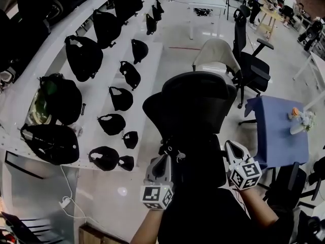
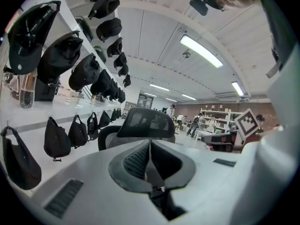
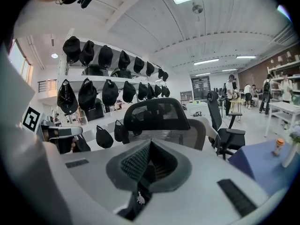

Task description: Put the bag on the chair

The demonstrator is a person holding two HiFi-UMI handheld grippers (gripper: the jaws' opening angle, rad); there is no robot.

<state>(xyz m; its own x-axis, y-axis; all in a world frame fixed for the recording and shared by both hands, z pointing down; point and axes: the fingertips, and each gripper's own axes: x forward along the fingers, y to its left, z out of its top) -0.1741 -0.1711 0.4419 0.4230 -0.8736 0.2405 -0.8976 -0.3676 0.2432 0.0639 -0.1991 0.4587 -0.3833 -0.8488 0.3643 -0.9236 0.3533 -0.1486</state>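
Observation:
A black mesh office chair (image 1: pixel 195 103) stands right in front of me, its backrest towards me; it also shows as the chair (image 2: pixel 145 123) and the chair (image 3: pixel 157 114) in the two gripper views. A black bag (image 1: pixel 199 164) hangs between my two grippers, above the seat and hard to tell from the dark chair. My left gripper (image 1: pixel 165 157) is shut on a black strap (image 2: pixel 161 203) of the bag. My right gripper (image 1: pixel 228 146) is shut on a black part of the bag with a zip pull (image 3: pixel 138 198). The seat is hidden below the bag.
White stepped shelves (image 1: pixel 96 88) with several black bags run along the left. A white chair (image 1: pixel 216 52) and another black chair (image 1: pixel 252 65) stand behind. A blue table (image 1: pixel 282 131) with small items is at the right. A power strip (image 1: pixel 66 202) lies on the floor.

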